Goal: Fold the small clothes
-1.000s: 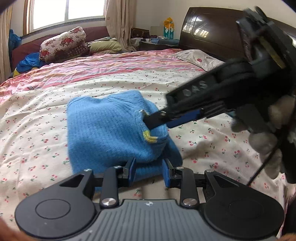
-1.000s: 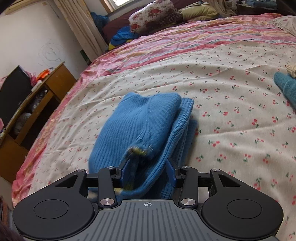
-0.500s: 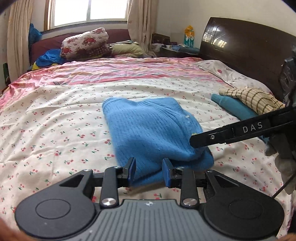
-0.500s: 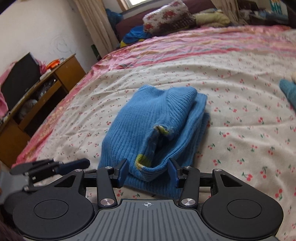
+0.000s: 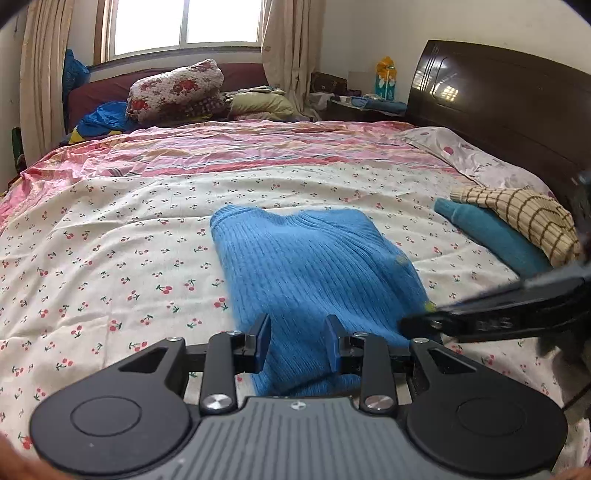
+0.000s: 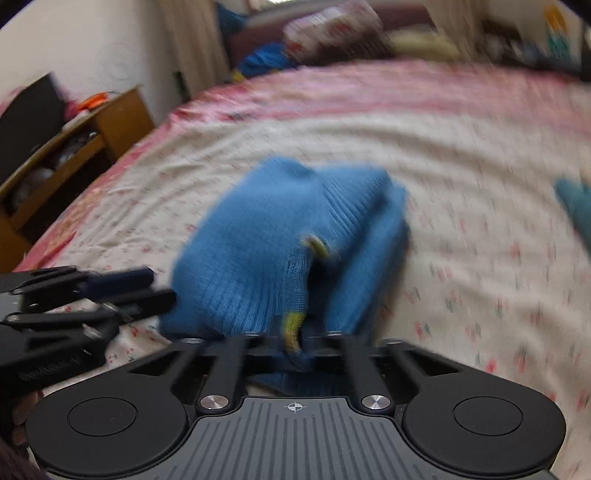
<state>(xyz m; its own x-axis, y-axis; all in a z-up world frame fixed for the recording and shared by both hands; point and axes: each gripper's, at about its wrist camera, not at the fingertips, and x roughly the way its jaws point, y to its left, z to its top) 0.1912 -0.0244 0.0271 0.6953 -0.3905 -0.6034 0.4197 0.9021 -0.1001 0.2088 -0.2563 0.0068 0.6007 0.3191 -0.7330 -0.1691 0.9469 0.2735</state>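
The blue knit sweater (image 5: 314, 266) lies folded on the cherry-print bedspread (image 5: 110, 266), near the middle of the bed and directly ahead of both my grippers; its near hem reaches back between the fingers of each one; a small yellow trim shows at the edge toward my right side.

Surroundings, left wrist view: a folded teal garment (image 5: 491, 236) lies to the right, well apart from the sweater, with a cream checked knit (image 5: 524, 218) resting on top of it; behind these stands the dark wooden headboard (image 5: 498, 107); a floral bundle (image 5: 173, 88) and other bedding sit at the far edge under the window (image 5: 184, 26). Right wrist view, heavily blurred: a wooden cabinet (image 6: 92, 125) stands off the left side of the bed.

Obstructions: nothing lies on the sweater; the only object crossing my left camera's field is my own right gripper (image 5: 413, 325), entering from the right edge.

Jaws: on my left gripper (image 5: 297, 339) the jaws stand partly open with the sweater's near edge between the blue pads; I cannot tell whether the pads press on it. On my right gripper (image 6: 293, 345) the jaws are drawn together on the sweater's hem at the yellow trim; the fabric is pinched between them.
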